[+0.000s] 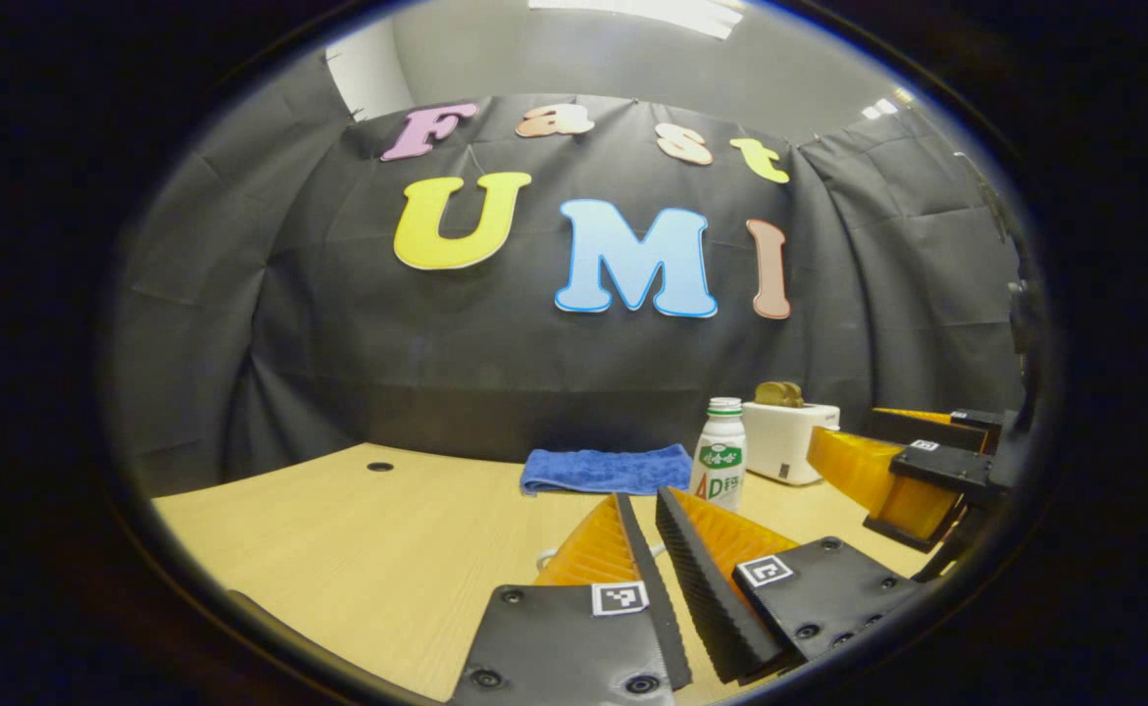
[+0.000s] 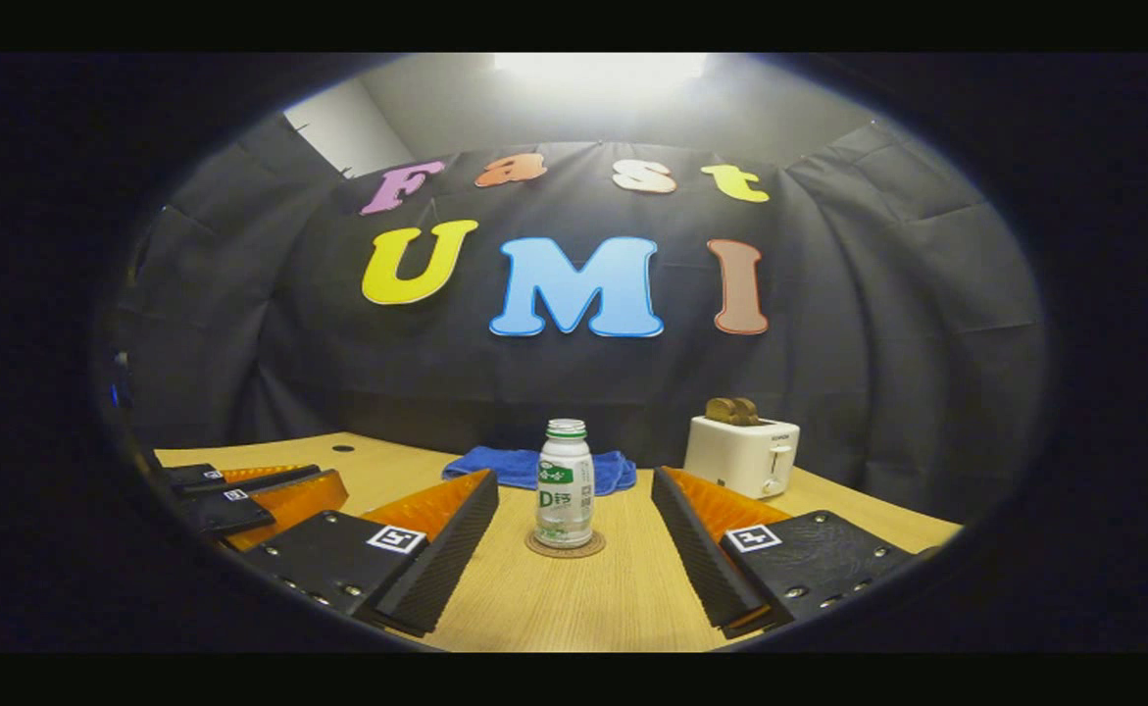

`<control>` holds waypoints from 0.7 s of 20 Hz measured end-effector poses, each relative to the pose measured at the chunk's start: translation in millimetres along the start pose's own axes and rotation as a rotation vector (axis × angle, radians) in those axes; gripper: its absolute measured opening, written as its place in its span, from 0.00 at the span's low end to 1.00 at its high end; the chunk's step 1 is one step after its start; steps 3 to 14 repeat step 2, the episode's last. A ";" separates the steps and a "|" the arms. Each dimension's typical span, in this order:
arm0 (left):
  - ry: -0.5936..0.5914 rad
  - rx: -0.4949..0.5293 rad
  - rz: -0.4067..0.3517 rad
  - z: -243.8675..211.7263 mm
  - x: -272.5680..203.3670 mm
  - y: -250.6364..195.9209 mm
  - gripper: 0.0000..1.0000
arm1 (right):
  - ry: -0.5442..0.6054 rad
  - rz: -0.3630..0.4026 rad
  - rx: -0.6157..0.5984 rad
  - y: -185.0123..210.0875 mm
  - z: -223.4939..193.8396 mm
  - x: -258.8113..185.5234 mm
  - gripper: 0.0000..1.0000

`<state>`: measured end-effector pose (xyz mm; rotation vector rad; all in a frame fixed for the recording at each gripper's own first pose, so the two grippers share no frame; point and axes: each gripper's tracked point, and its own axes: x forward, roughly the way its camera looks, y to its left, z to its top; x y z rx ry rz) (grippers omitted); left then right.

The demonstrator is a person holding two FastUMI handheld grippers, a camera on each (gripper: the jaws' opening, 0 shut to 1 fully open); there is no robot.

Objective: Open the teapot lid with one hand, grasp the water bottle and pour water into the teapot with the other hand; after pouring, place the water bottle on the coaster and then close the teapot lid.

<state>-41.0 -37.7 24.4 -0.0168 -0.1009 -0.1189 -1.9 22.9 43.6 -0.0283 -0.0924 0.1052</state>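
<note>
Right gripper view: water bottle (image 2: 565,484) ahead, between open fingers (image 2: 446,549).

Bottle (image 2: 565,482) flanks free; towel (image 2: 520,464), toaster (image 2: 741,452) crowd behind; near tabletop (image 2: 593,598) bare

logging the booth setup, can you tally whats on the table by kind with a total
bottle: 1, the water bottle
coaster: 1, the coaster under the bottle
cloth: 1, the blue towel folded behind it
toaster: 1, the white toaster with bread in its slots
total: 4
</note>
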 end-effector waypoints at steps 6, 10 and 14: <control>-0.001 0.003 -0.004 -1.2 -9.3 -4.6 0.20 | 0.006 -0.005 0.003 2.8 -6.0 -10.5 0.96; -0.001 0.003 -0.004 -1.2 -9.3 -4.6 0.20 | 0.006 -0.005 0.003 2.8 -6.0 -10.5 0.96; -0.001 0.003 -0.004 -1.2 -9.3 -4.6 0.20 | 0.006 -0.005 0.003 2.8 -6.0 -10.5 0.96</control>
